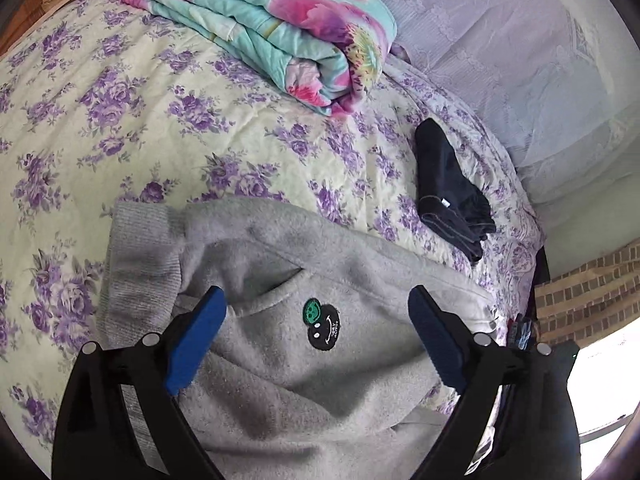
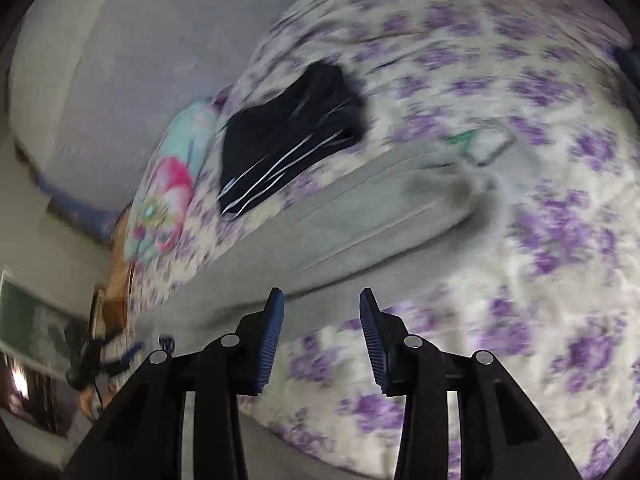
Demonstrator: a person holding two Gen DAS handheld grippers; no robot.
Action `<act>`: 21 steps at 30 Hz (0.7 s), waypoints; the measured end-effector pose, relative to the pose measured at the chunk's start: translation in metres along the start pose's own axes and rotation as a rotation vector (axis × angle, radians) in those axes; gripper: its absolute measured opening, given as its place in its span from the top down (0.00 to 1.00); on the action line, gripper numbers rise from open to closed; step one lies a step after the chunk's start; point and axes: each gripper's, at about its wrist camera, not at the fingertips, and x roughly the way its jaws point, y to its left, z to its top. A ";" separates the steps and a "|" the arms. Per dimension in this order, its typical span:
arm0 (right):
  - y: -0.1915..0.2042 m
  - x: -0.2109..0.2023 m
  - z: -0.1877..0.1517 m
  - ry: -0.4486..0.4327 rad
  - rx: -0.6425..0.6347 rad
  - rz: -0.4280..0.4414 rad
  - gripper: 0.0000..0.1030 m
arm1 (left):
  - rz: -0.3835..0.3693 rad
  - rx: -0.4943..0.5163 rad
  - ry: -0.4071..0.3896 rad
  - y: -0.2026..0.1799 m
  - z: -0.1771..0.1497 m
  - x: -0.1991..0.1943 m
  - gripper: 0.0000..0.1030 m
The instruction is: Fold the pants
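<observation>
Grey fleece pants (image 1: 280,264) lie on the floral bed, with a ribbed waistband at the left and a black and green patch (image 1: 322,326) on the front. My left gripper (image 1: 316,300) is open wide just above the pants, its blue pads either side of the patch. In the blurred right wrist view the pants (image 2: 360,208) stretch across the bed as a long grey band. My right gripper (image 2: 322,300) is open and empty, just short of the band's near edge.
A folded dark garment (image 1: 448,188) lies on the bedspread (image 1: 140,128) to the right; it also shows in the right wrist view (image 2: 292,136). A rolled floral quilt (image 1: 280,28) lies at the head. The bed's right edge (image 1: 532,248) drops beside a brick wall.
</observation>
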 end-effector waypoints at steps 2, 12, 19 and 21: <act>0.051 0.035 -0.001 0.049 -0.152 0.006 0.61 | 0.024 -0.008 0.018 0.001 0.003 0.012 0.13; 0.080 0.098 -0.064 0.384 -0.287 -0.028 0.60 | 0.074 -0.130 0.001 0.032 0.012 0.026 0.13; 0.115 0.072 -0.010 0.228 -0.282 0.039 0.60 | -0.061 0.029 0.028 -0.015 -0.030 -0.009 0.13; 0.128 0.101 -0.001 0.298 -0.329 0.024 0.55 | -0.068 0.073 0.093 -0.032 -0.046 0.002 0.13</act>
